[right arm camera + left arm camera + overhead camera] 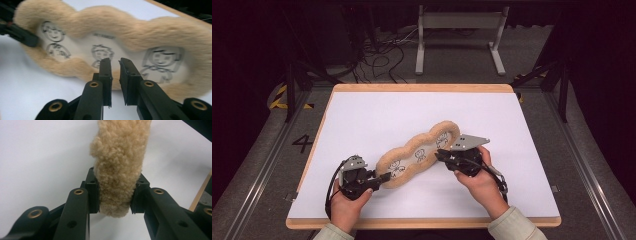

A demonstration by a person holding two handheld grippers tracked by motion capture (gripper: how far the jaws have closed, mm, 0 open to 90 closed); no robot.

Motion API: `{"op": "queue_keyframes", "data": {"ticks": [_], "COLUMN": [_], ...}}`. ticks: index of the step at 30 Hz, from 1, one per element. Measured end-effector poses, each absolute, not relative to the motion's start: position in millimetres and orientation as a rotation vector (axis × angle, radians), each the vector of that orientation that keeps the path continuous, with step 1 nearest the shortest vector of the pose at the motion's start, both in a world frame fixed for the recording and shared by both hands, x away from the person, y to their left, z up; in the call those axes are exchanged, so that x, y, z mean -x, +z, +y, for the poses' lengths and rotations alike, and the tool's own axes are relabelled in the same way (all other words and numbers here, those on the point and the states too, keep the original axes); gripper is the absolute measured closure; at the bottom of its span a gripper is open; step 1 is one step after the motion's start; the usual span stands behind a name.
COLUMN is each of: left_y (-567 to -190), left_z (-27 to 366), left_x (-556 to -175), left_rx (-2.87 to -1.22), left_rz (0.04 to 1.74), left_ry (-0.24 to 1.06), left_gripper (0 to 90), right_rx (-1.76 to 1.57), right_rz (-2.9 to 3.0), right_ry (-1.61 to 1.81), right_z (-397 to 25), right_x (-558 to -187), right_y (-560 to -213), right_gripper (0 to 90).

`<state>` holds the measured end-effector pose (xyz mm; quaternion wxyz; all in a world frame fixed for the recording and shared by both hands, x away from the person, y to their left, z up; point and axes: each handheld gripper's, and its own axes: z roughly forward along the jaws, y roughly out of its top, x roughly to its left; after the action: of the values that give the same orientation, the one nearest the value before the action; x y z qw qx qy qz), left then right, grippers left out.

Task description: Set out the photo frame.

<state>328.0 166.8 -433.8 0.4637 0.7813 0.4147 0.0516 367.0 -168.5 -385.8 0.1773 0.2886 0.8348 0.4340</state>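
High view: fleecy pencil case lying slantwise mid-surface; left gripper clamped on its near end, right gripper at far end, narrowly parted, not yet grasping. Lift pending.

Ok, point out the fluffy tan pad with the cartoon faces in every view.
High view: the fluffy pad lies diagonally at table centre.
Left gripper view: its fuzzy end stands upright, pinched between the jaws.
Right gripper view: it spans the picture, faces showing.
Shared landmark: the white tabletop.
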Motion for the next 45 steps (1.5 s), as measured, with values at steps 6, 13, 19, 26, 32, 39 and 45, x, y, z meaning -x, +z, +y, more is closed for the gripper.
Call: {"op": "queue_keyframes", "data": {"ticks": [6,13,19,26,32,39,45], "left_y": [-434.7,-434.8,-434.9,-435.0,-435.2,-434.9,-433.8], "left_z": [168.0,168.8,169.4,169.6,169.9,169.1,168.2], "left_x": [-328.8,-329.8,-330.6,-330.7,-331.0,-330.8,-329.9], "left_rx": [-1.921,-1.927,-1.925,-1.924,-1.926,-1.925,-1.924], "left_rz": [1.017,1.015,1.017,1.018,1.017,1.023,1.027], "left_ry": [0.123,0.118,0.107,0.107,0.113,0.118,0.134], "left_gripper": [67.0,67.0,66.9,66.9,66.9,66.9,67.0], "right_rx": [-0.876,-0.898,-0.912,-0.945,-0.967,-0.934,-0.939], "right_rz": [2.301,2.291,2.293,2.317,2.341,2.364,2.360], "right_ry": [1.170,1.131,1.089,1.089,1.086,1.063,1.033], "right_z": [-190.4,-203.6,-212.3,-215.3,-215.0,-214.1,-212.4], "right_x": [-385.4,-409.1,-423.2,-441.1,-452.4,-457.6,-456.0], "right_y": [-379.1,-380.9,-384.5,-393.5,-403.1,-406.8,-405.1], "right_gripper": [75.2,63.8,60.7,56.2,54.3,68.9,70.5]}}
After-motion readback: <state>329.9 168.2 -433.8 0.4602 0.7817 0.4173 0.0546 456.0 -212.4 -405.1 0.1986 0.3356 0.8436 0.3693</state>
